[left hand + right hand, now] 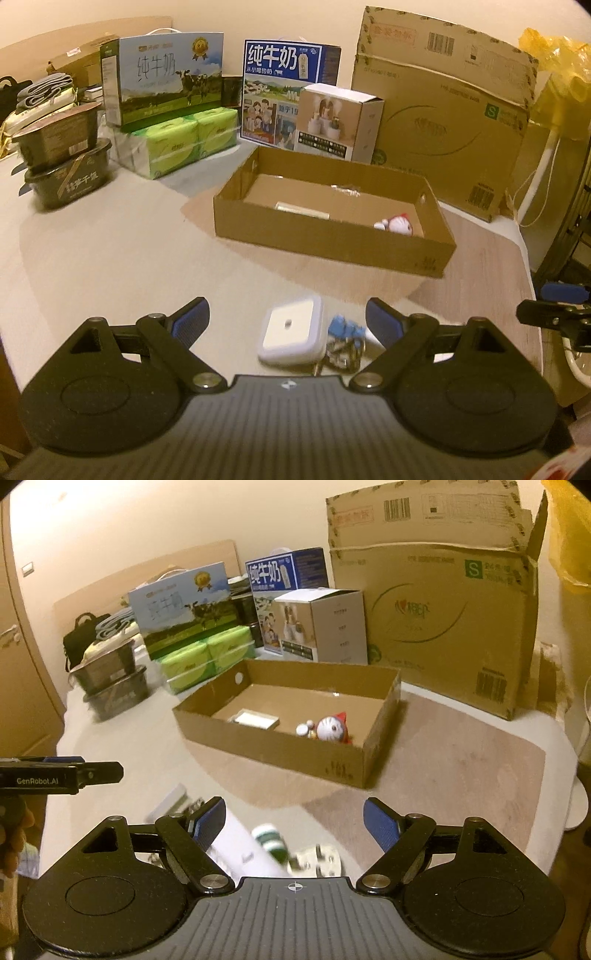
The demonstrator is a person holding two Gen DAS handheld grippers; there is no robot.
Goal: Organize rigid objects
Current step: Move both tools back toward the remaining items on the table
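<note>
Cat figurine (332, 729) in shallow box (280, 746); big carton (443, 627) behind, tissue packs (207, 657) left.

Your left gripper (286, 319) and right gripper (294, 819) look alike: black linkage arms with silver screws, blue ribbed pads (188, 321), a grey ridged body bearing a small crosshair mark; one side reads "GenRobot.AI".

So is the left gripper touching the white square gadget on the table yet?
Apart. In the left wrist view the left gripper stands open, and the white square gadget lies on the table between the fingers with bare surface showing on both sides.
</note>
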